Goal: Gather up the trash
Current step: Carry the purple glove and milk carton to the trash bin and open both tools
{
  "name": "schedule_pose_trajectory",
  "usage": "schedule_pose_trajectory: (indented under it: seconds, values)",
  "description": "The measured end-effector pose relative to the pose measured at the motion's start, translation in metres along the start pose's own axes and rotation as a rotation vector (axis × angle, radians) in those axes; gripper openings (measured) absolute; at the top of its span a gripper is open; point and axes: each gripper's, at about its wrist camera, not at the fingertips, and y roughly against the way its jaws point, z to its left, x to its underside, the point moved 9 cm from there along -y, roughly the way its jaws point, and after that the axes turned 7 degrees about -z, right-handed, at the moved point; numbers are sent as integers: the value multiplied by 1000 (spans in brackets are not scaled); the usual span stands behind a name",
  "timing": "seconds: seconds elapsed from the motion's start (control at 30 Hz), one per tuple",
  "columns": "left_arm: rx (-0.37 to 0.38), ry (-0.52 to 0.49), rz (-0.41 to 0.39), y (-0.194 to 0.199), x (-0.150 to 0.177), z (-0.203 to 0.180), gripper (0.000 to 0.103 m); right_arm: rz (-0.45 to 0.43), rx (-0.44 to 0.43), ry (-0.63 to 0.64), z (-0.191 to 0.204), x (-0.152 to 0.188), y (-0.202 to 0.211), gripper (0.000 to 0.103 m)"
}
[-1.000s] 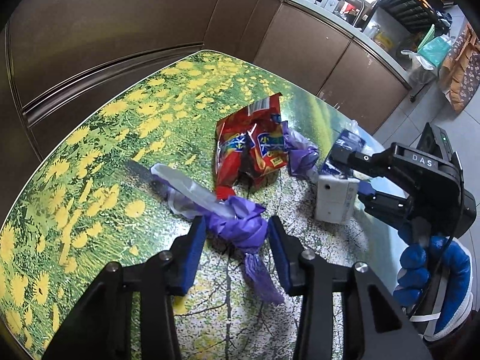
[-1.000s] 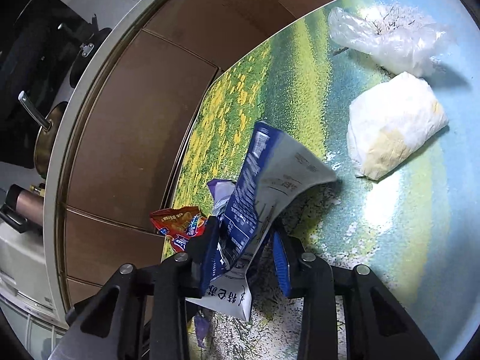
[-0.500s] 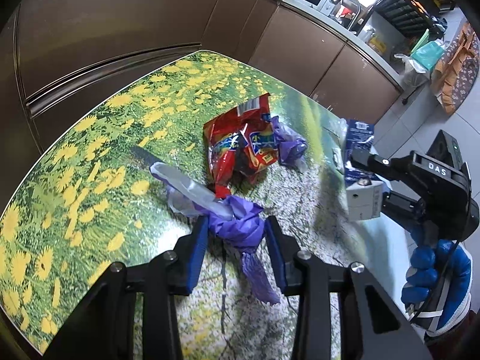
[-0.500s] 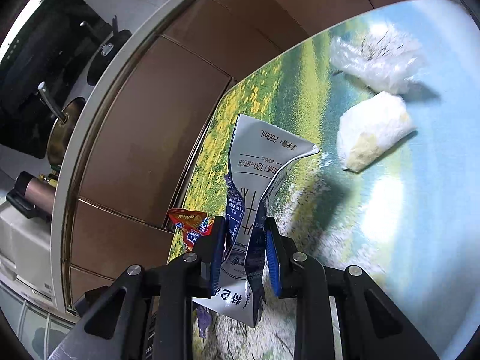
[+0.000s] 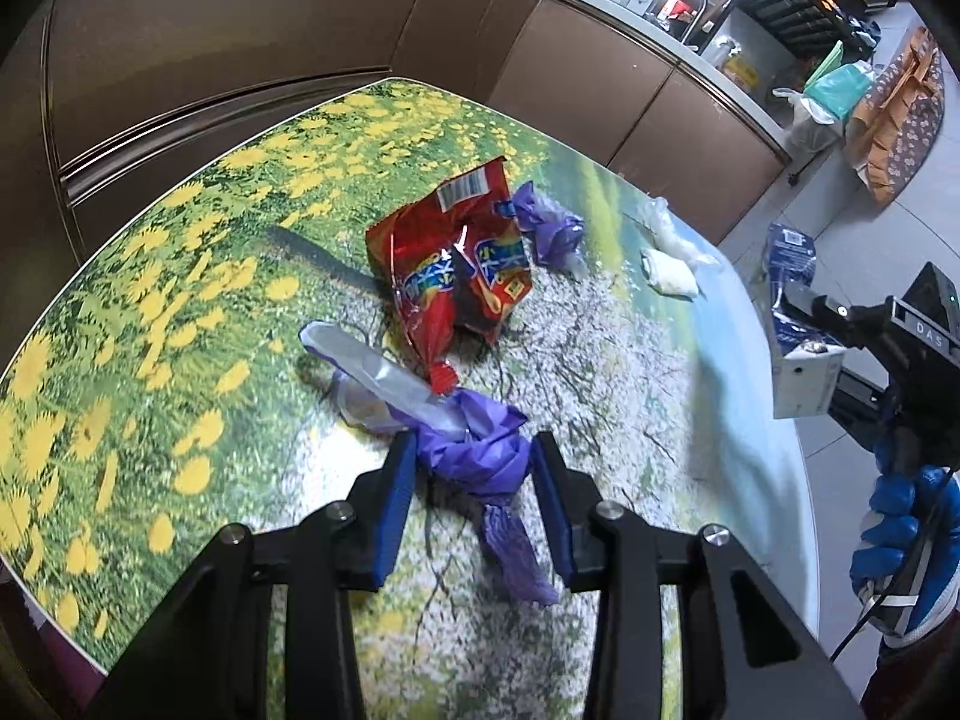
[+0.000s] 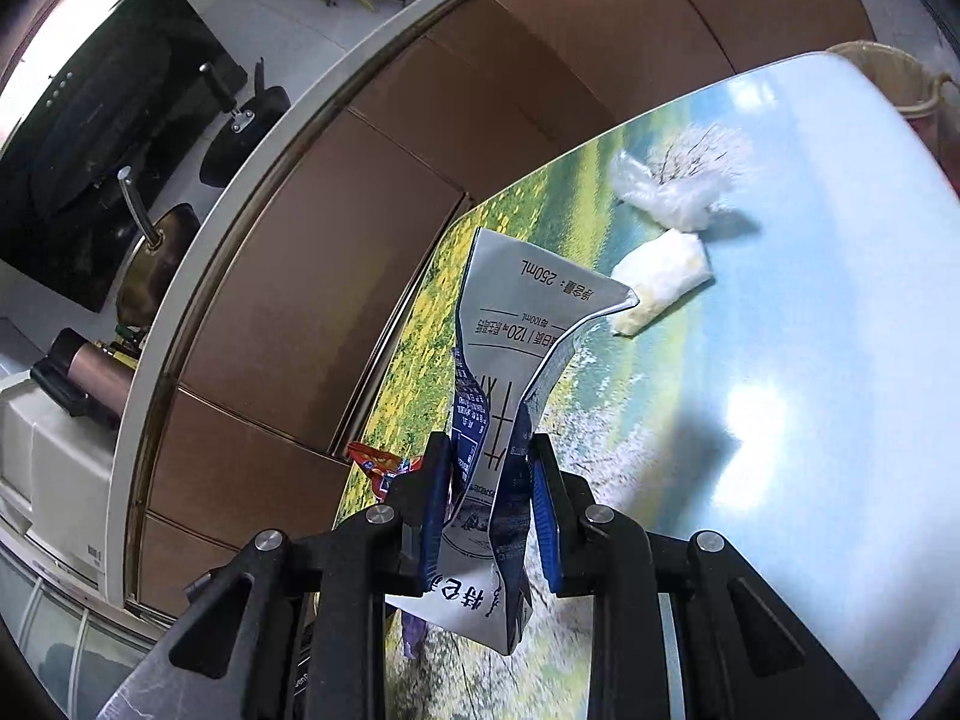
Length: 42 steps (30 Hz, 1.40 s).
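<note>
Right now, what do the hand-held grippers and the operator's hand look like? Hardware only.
Both units match: the left hand-held gripper and the right hand-held gripper have matte black angular linkages, silver pivot screws and flat blue finger pads. The left wrist view shows white "DAS" lettering on the right unit's black body, a thin black cable, and a blue gloved hand.

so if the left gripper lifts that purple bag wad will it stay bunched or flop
The purple bag wad is thin crumpled film with a loose tail, so it will probably droop. It looks light. The clear plastic strip tangled in its top may drag along between the left gripper pads.
</note>
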Motion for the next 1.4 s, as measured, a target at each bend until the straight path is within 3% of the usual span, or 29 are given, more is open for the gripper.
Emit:
schedule_pose_trajectory:
  seconds: [0.67,0.93,1.03,1.1,1.4]
  values:
    - [40,-24,33,24,33,-15,40,-45,16,-18,-12,6,36,26]
    - [34,-60,33,30,41,-25,45,-55,14,-20,-21,7,47,26]
    - [37,-71,42,30,43,-26,35,-64,13,-22,-23,6,52,26]
    - [58,-66,62,28,48,-29,16,-71,12,-27,-25,5,55,26]
    - [139,-58,101,41,68,-44,13,-101,11,-46,-34,3,72,26]
